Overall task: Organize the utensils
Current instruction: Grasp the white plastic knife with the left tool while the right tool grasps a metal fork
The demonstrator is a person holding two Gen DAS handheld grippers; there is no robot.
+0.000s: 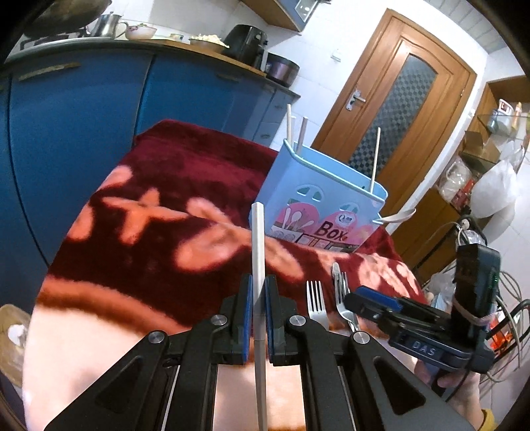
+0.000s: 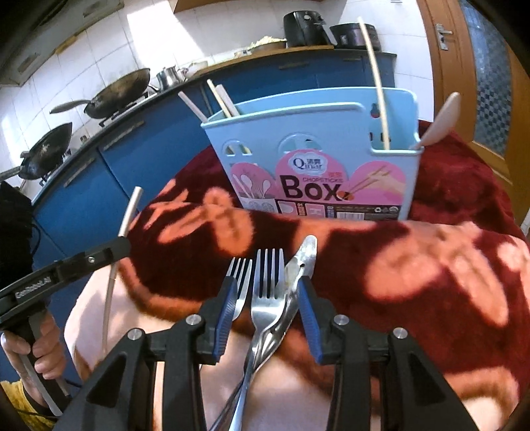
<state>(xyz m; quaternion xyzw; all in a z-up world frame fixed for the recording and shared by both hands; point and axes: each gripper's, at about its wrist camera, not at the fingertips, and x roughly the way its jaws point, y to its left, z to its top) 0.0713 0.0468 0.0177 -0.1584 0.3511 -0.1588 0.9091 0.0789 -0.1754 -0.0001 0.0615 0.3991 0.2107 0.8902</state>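
My left gripper [image 1: 260, 285] is shut on a pale grey chopstick [image 1: 257, 245] that sticks up past the pads; the same gripper [image 2: 123, 244] shows in the right wrist view with the chopstick [image 2: 131, 212]. My right gripper [image 2: 266, 298] is shut on a bundle of two forks [image 2: 267, 281] and a metal spoon [image 2: 303, 262], held just in front of the light blue chopsticks box [image 2: 314, 159]. The box [image 1: 308, 192] stands upright on the red blanket [image 2: 430, 265]. It holds chopsticks [image 2: 225, 99], a thin stick [image 2: 377, 83] and a pink spoon [image 2: 442, 122]. From the left wrist view the right gripper [image 1: 371, 298] and the forks [image 1: 316, 298] are low on the right.
Blue kitchen cabinets [image 1: 82, 139] run behind the blanket, with woks [image 2: 119, 96] on a stove and an air fryer [image 2: 304, 28] on the counter. A wooden door [image 1: 397, 109] stands behind the box. Bags and cables [image 1: 490, 199] crowd the right side. A person's hand [image 2: 33, 348] grips the left handle.
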